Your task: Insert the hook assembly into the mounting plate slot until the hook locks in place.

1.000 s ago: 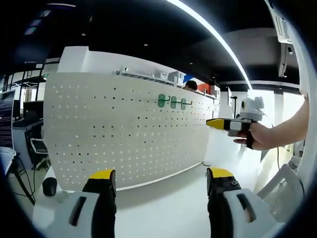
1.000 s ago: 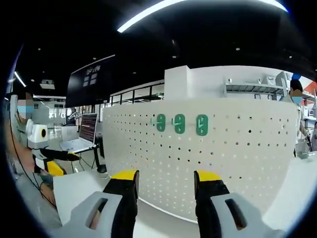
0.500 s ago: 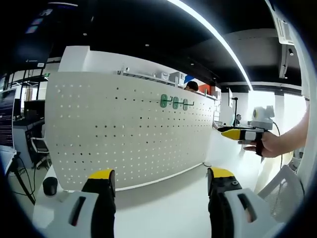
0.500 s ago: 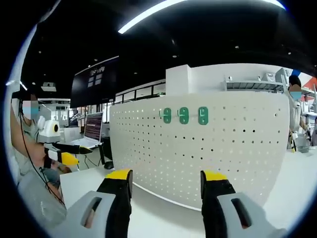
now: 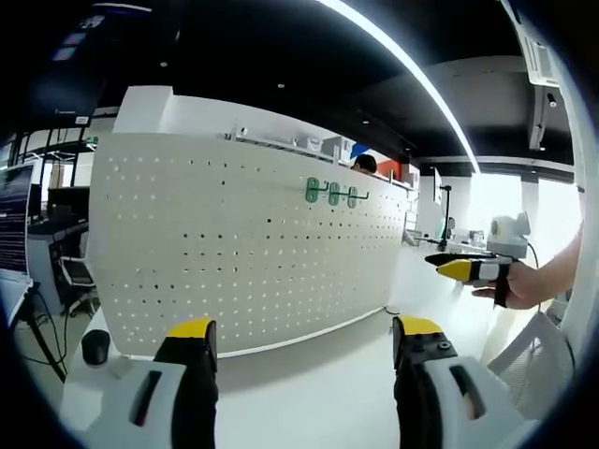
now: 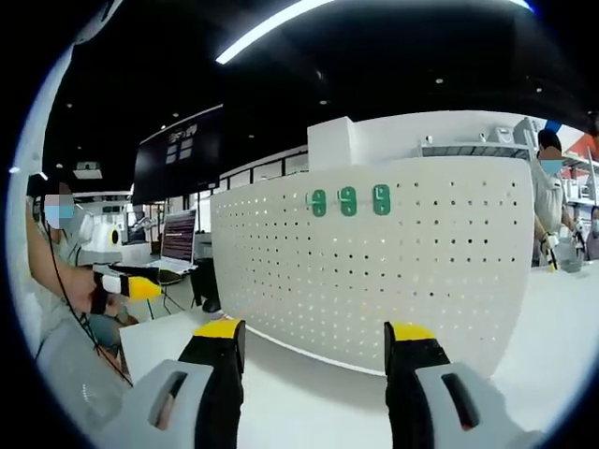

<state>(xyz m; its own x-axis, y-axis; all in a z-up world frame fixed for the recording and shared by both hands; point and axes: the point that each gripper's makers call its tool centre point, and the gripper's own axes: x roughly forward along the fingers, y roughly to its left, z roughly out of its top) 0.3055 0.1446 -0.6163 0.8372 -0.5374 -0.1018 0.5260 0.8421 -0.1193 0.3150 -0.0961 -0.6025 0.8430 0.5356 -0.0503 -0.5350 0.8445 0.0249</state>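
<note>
Right gripper pulled back from pegboard; hooks hanging.

An open-plan lab or tech workshop: a white pegboard stands on a white table, a laptop sits on a far desk, and strip lights cross the black ceiling.

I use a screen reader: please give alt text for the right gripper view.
The right tool hangs open and empty before an upright white pegboard carrying three green hooks near its top. The left tool shows far left, in a person's hand.
</note>
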